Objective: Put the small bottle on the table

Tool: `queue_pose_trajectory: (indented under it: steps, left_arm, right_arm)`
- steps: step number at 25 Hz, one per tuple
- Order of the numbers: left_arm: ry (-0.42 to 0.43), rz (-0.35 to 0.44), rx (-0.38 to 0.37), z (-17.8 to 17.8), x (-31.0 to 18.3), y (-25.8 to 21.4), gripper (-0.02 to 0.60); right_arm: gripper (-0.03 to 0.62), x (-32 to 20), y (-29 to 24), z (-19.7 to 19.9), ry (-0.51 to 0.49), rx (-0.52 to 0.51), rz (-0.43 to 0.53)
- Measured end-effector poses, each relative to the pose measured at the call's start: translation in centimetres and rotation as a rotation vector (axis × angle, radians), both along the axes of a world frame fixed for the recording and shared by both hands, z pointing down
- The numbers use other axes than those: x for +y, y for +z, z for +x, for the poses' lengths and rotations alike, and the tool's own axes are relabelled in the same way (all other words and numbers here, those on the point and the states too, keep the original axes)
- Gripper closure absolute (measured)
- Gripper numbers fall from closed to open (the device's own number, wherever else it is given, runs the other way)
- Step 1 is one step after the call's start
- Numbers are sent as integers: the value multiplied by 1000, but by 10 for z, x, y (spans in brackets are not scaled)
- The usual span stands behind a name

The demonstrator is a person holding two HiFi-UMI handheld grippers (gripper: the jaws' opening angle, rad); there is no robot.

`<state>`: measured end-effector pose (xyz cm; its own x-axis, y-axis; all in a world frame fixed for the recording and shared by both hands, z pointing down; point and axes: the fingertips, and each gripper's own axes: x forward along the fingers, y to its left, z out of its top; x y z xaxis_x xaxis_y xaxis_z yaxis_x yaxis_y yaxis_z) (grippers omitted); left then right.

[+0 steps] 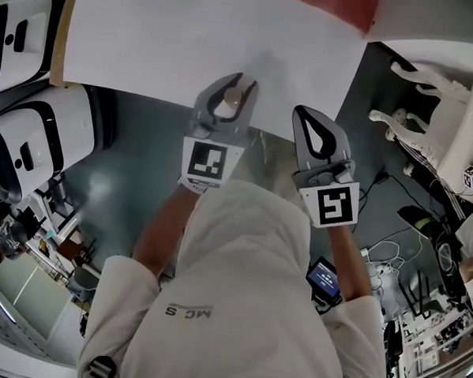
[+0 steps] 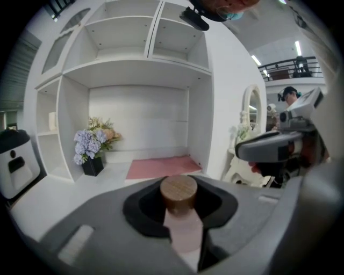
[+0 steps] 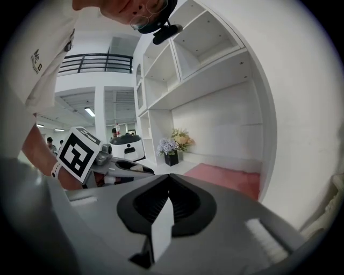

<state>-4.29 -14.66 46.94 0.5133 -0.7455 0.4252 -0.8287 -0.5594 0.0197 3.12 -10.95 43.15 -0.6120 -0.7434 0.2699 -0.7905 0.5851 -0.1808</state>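
Observation:
The small bottle (image 2: 179,194) has a round wooden cap and a pale pink body. It stands upright between the jaws of my left gripper (image 1: 235,85), which is shut on it. In the head view the bottle (image 1: 231,100) hangs just over the near edge of the white table (image 1: 149,45). My right gripper (image 1: 303,111) is beside it on the right, just off the table edge, shut with nothing in it. The right gripper view shows its jaws (image 3: 169,180) meeting, with the left gripper (image 3: 128,167) at the left.
A pot of flowers (image 2: 93,147) and a red mat (image 2: 161,167) lie at the back of the table, under white shelves (image 2: 134,64). White machines (image 1: 26,138) stand at the left. A white ornate chair (image 1: 434,108) and floor cables (image 1: 387,251) are at the right.

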Motion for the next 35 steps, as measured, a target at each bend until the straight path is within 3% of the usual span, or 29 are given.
queue_pose_trajectory:
  steps: [17,35]
  left_arm:
    - [-97,30,-43,-18,-18,77,479]
    - [-93,-15,-76,-19,-26,127,479]
  right_arm:
    - [595,1,62,-15,-35,-17,-70]
    - [595,0,76,-21,-17,-6,-86]
